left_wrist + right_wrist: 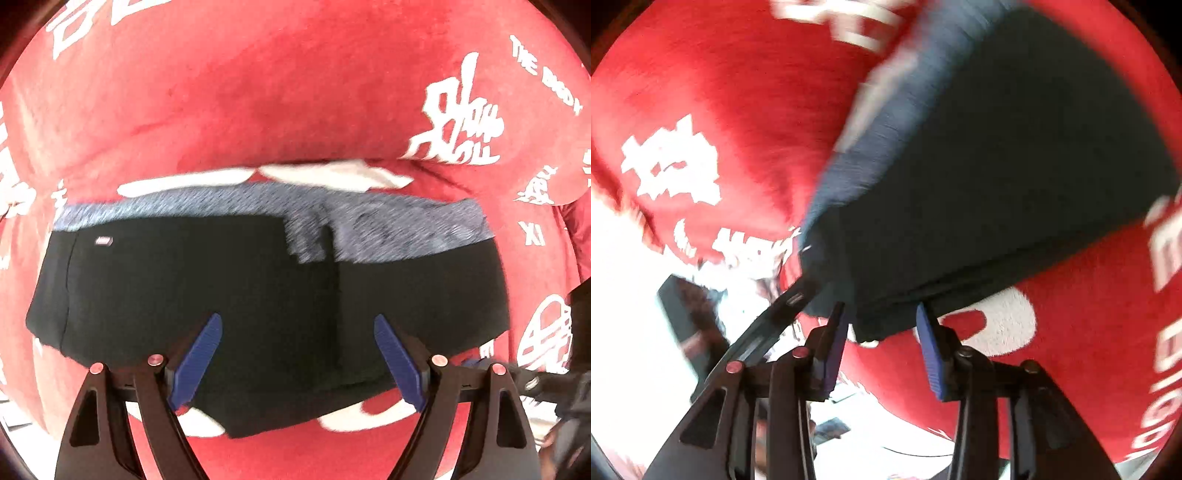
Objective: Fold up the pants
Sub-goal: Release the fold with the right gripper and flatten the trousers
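Note:
The black pants (pixel 207 291) lie folded into a compact block on the red cloth, with a blue-grey heathered waistband (pixel 388 225) along the far edge. My left gripper (pixel 297 328) is open just above the near half of the pants, holding nothing. In the right wrist view the pants (pixel 1015 184) fill the upper right, blurred. My right gripper (pixel 882 314) is open at the near corner of the folded stack, its blue pads (pixel 932 354) on either side of the edge without closing on it.
A red cloth with white lettering (pixel 277 92) covers the whole work surface and also shows in the right wrist view (pixel 713 92). Its edge drops off at lower left in the right wrist view, with bright floor and a dark object (pixel 690 314) beyond.

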`<act>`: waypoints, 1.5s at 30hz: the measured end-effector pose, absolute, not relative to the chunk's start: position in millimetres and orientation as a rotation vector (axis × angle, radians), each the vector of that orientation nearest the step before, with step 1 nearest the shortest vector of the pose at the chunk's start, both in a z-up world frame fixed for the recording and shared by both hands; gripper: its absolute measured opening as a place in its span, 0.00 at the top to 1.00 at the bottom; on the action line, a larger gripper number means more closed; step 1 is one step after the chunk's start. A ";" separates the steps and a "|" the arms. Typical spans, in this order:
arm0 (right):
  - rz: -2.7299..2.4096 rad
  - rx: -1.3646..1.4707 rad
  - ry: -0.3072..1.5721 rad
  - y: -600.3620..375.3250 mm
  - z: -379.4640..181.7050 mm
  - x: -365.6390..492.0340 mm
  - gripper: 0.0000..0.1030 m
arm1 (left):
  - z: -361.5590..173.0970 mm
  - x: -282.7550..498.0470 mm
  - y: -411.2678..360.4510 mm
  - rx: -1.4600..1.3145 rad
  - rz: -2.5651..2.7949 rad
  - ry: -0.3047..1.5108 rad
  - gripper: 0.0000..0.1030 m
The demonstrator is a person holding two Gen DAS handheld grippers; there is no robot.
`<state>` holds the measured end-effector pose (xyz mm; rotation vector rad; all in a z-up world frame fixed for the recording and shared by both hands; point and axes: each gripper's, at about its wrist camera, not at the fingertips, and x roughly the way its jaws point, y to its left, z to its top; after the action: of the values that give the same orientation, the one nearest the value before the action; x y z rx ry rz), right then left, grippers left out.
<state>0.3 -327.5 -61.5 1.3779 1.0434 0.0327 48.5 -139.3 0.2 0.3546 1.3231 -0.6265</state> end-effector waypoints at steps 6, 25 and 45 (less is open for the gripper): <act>-0.232 1.098 0.984 -393.6 -19.3 3.2 0.59 | -26.8 41.8 -177.7 0.386 -0.638 1.350 0.17; -0.230 1.002 1.182 -346.2 -47.8 21.9 0.49 | -30.7 30.7 -115.1 0.453 -0.592 1.438 0.17; -0.170 0.556 1.417 -205.1 -50.9 121.2 0.29 | -43.3 83.7 9.3 0.396 -0.385 1.450 0.17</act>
<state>121.2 -205.1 -50.9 0.5560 1.4167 -0.1704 83.7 9.3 -43.3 0.3965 1.4499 -0.3846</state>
